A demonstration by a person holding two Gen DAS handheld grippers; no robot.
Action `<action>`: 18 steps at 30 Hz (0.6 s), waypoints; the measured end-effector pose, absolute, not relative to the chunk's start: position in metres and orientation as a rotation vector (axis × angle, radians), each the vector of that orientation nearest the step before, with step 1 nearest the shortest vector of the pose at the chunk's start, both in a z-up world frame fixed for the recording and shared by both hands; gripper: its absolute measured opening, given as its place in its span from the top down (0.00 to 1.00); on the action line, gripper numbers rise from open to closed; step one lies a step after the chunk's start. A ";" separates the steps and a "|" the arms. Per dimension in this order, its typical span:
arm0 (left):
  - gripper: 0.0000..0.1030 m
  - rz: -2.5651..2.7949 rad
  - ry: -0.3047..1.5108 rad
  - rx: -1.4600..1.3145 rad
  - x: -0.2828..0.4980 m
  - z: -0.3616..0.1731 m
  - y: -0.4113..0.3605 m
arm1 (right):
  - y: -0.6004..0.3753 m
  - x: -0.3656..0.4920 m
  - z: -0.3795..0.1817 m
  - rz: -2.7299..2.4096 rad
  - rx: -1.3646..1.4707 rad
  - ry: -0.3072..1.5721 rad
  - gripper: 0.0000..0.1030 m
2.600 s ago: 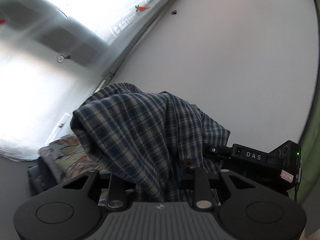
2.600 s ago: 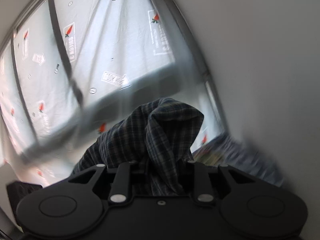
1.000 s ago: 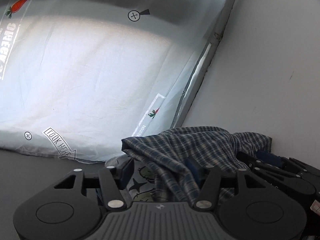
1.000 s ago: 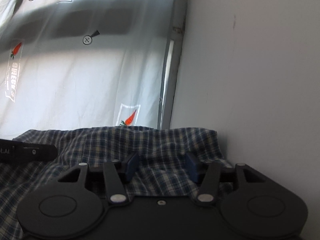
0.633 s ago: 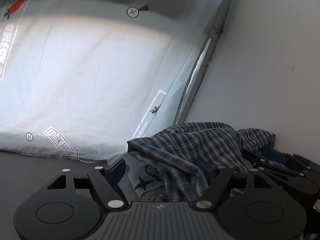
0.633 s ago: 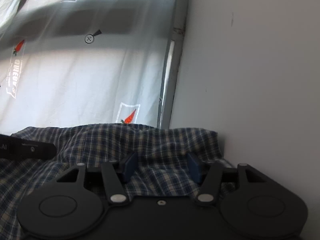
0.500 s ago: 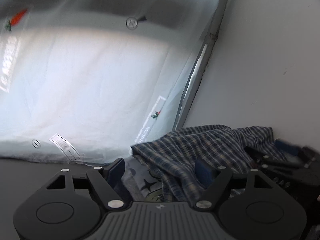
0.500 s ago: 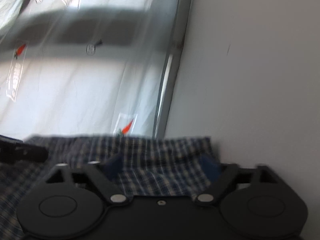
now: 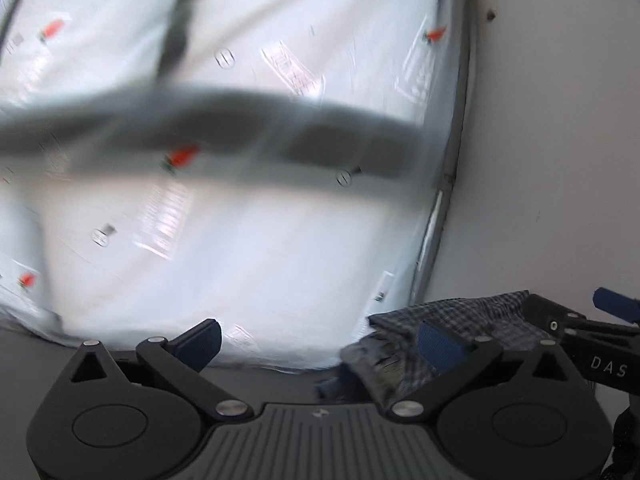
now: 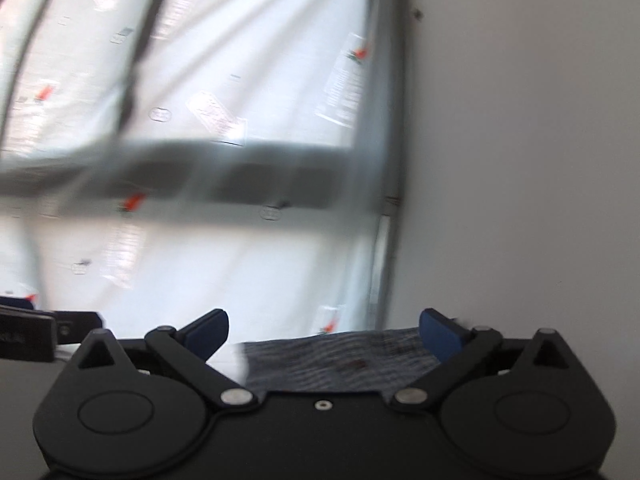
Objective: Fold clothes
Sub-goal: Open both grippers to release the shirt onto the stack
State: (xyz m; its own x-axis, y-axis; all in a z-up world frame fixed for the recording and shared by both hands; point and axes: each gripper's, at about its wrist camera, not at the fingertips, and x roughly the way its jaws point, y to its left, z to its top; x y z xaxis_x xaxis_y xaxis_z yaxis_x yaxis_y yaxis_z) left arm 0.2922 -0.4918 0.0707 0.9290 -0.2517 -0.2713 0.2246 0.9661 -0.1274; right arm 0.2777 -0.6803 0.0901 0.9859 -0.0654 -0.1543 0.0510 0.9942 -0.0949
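Note:
A folded blue plaid garment lies low at the right of the left wrist view, resting on other folded clothes against the white wall. My left gripper is open and empty, its jaws spread wide; the garment sits behind its right finger. In the right wrist view the same plaid garment lies just beyond my right gripper, which is open with nothing between its blue pads. The right gripper's body shows at the far right of the left wrist view. Both views are motion-blurred.
A white curtain printed with carrots and labels covers a window with dark frame bars behind. A white wall rises on the right. The grey surface shows at the lower left.
Both grippers have let go of the plaid garment, opened wide and pulled back and up. The garment now lies on the pile by the wall.

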 end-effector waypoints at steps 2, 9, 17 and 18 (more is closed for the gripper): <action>0.00 -0.246 0.297 -0.100 0.269 0.070 -0.470 | -0.663 0.256 0.095 -0.051 -0.083 0.146 0.00; 0.00 -0.210 0.298 -0.165 0.200 0.064 -0.375 | -0.580 0.180 0.085 -0.062 0.021 0.162 0.00; 0.00 -0.138 0.397 -0.086 0.132 0.054 -0.248 | -0.469 0.113 0.072 0.023 0.040 0.231 0.00; 0.00 -0.123 0.407 -0.077 0.123 0.053 -0.232 | -0.454 0.104 0.070 0.033 0.039 0.237 0.00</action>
State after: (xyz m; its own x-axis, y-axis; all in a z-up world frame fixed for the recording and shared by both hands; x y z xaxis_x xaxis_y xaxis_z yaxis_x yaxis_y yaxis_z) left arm 0.1226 -0.2322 0.0530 0.9112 -0.1347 -0.3894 0.1040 0.9896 -0.0989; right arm 0.1041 -0.4544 0.0703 0.9716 0.0369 -0.2337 -0.0277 0.9987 0.0424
